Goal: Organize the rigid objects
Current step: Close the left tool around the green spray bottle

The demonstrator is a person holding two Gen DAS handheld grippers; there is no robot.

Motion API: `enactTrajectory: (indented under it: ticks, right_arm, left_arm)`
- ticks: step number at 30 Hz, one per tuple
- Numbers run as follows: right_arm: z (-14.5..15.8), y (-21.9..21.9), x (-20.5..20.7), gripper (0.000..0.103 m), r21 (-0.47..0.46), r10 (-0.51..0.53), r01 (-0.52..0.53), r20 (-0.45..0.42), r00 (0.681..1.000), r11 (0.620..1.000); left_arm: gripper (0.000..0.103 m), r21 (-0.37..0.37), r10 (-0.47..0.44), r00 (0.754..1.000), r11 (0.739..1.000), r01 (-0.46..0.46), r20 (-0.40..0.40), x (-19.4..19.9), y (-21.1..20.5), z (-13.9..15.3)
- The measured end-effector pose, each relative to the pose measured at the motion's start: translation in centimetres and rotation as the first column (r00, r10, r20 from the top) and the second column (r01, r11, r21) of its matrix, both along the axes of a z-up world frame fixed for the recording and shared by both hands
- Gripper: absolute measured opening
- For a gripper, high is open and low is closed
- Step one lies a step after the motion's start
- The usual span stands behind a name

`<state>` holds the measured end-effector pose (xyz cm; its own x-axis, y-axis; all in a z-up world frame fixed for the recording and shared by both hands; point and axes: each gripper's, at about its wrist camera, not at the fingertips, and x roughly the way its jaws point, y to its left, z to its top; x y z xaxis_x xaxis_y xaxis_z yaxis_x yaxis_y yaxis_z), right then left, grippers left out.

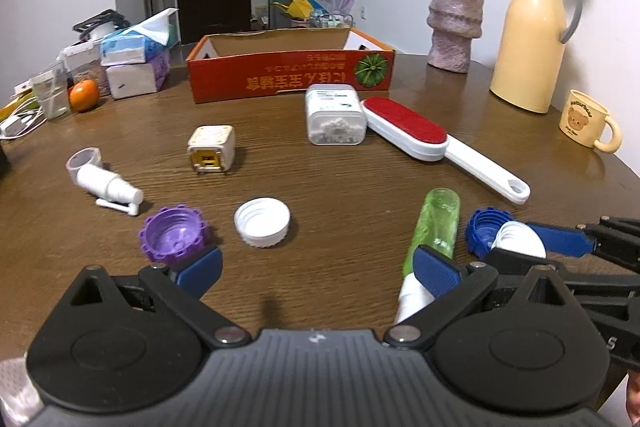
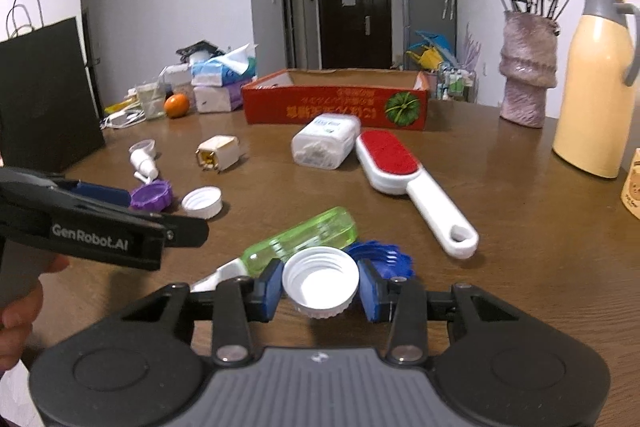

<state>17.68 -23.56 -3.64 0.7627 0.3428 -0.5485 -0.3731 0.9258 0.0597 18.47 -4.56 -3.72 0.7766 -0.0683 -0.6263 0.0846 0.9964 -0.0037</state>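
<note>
My right gripper [image 2: 320, 289] is shut on a white screw cap [image 2: 320, 279], pads pressed on both its sides, just above the table. A blue cap [image 2: 386, 253] lies right behind it, and a green spray bottle [image 2: 304, 241] lies to its left. My left gripper [image 1: 318, 269] stands open and empty low over the table. Its left finger is beside a purple cap [image 1: 174, 235], its right finger over the green bottle [image 1: 434, 231]. A second white cap [image 1: 262, 223] lies ahead between them. The red cardboard box [image 1: 292, 71] stands open at the back.
On the wooden table [image 1: 320, 171] lie a red lint brush [image 1: 404, 131], a cotton swab box [image 1: 334, 115], a cube adapter [image 1: 211, 149] and a white nozzle [image 1: 108, 187]. Vase [image 1: 454, 23], yellow jug [image 1: 532, 39] and mug [image 1: 586, 121] stand right; tissue packs [image 1: 134, 67] and an orange [image 1: 83, 95] left.
</note>
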Motion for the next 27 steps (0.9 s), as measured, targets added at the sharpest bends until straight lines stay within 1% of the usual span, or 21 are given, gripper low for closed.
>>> enactTrajectory:
  ticks: [5,11,16,18,21,23,24,25,27]
  right_arm:
    - [0.1,-1.9,0.5,0.039,0.017,-0.042,0.042,0.015,0.999,0.999]
    - [-0.2,-3.7,1.5,0.039,0.032,-0.077,0.076,0.02,0.997,0.997]
    - [-0.7,-5.0,2.3,0.039,0.041,-0.104,0.103,0.021,0.994,0.994]
    - [-0.8,-5.4,2.6,0.039,0.04,-0.108,0.107,0.022,0.994,0.993]
    - [-0.9,-5.6,2.8,0.039,0.04,-0.105,0.104,0.026,0.994,0.994]
    - [-1.0,-5.6,2.9,0.039,0.043,-0.102,0.101,0.026,0.994,0.994]
    - [-1.0,-5.6,2.9,0.039,0.044,-0.101,0.1,0.025,0.995,0.994]
    - [-1.0,-5.7,3.0,0.039,0.044,-0.1,0.099,0.024,0.995,0.994]
    - [-1.1,-5.7,3.1,0.039,0.046,-0.099,0.098,0.023,0.995,0.994]
  left_arm:
    - [0.103,0.006,-0.042,0.999,0.999,0.042,-0.014,1.0,-1.7,-0.2]
    - [0.103,0.016,-0.077,0.996,0.997,0.078,-0.05,2.5,-3.5,-1.0]
    - [0.103,0.033,-0.077,0.994,0.996,0.079,-0.075,3.6,-4.4,-1.9]
    - [0.101,0.036,-0.076,0.994,0.996,0.079,-0.083,3.9,-4.6,-2.2]
    - [0.096,0.034,-0.084,0.991,0.996,0.087,-0.101,4.3,-4.9,-2.7]
    - [0.086,0.033,-0.092,0.989,0.995,0.096,-0.112,4.5,-5.1,-2.9]
    - [0.083,0.03,-0.097,0.988,0.994,0.101,-0.118,4.5,-5.2,-3.0]
    - [0.076,0.027,-0.102,0.987,0.994,0.106,-0.124,4.7,-5.4,-3.1]
    - [0.072,0.031,-0.108,0.987,0.993,0.112,-0.12,4.6,-5.5,-3.2]
